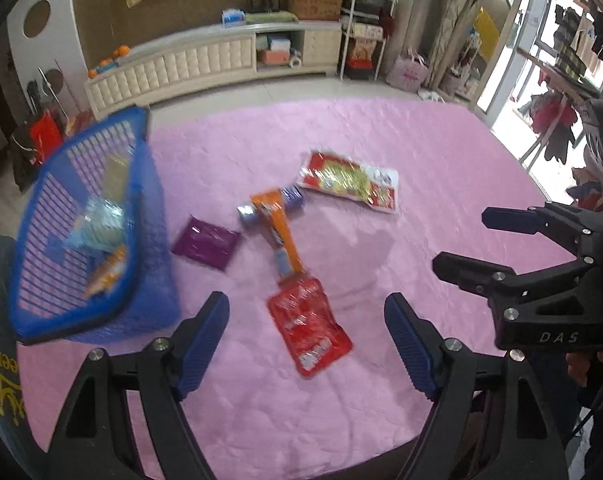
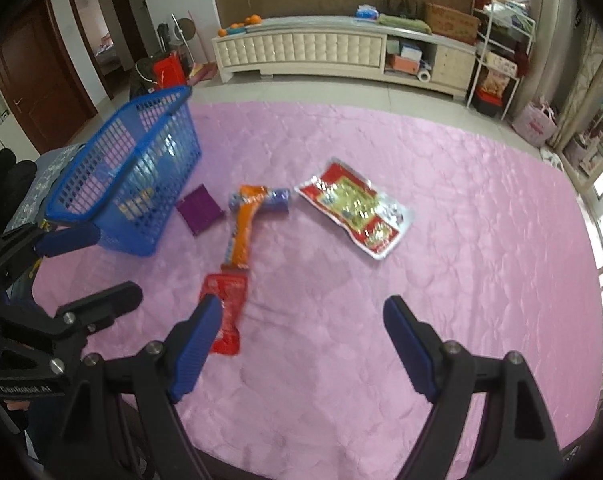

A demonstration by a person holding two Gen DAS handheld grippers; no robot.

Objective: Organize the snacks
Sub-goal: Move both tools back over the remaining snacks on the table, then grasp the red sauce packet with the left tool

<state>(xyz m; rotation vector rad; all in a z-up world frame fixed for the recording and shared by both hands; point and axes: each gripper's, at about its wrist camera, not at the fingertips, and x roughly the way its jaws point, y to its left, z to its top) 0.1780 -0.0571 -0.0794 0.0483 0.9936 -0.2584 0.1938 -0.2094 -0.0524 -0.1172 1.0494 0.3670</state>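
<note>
Wide-spread and empty, the left gripper [image 1: 305,340], blue ribbed pads parted over the pink quilted cloth [image 1: 441,168] with nothing touched. Just ahead at 12 o'clock, between the two pads yet clear of both, a flat red foil snack pouch [image 1: 308,326]. Beyond it, still toward 12, a long orange wrapped snack bar [image 1: 276,229], its near end touching the pouch's far edge, its far end lying across a small blue-and-silver wrapped roll [image 1: 291,197]. At 11 o'clock, a flat purple square sachet [image 1: 206,245], beside the bar but apart from it. Further left at 10 o'clock, a blue plastic lattice basket [image 1: 41,184], with a few packets already inside, blurred. At 1 o'clock, well apart from the rest, a large red-and-gold packet with a silver edge [image 1: 351,181]. Likewise wide and holding nothing, the right gripper [image 2: 303,344], with that red pouch at 11 o'clock, partly behind the tip of its left pad; contact there hard to judge. Orange bar at 11 to 12, large packet at 12 to 1, basket at 10.
</note>
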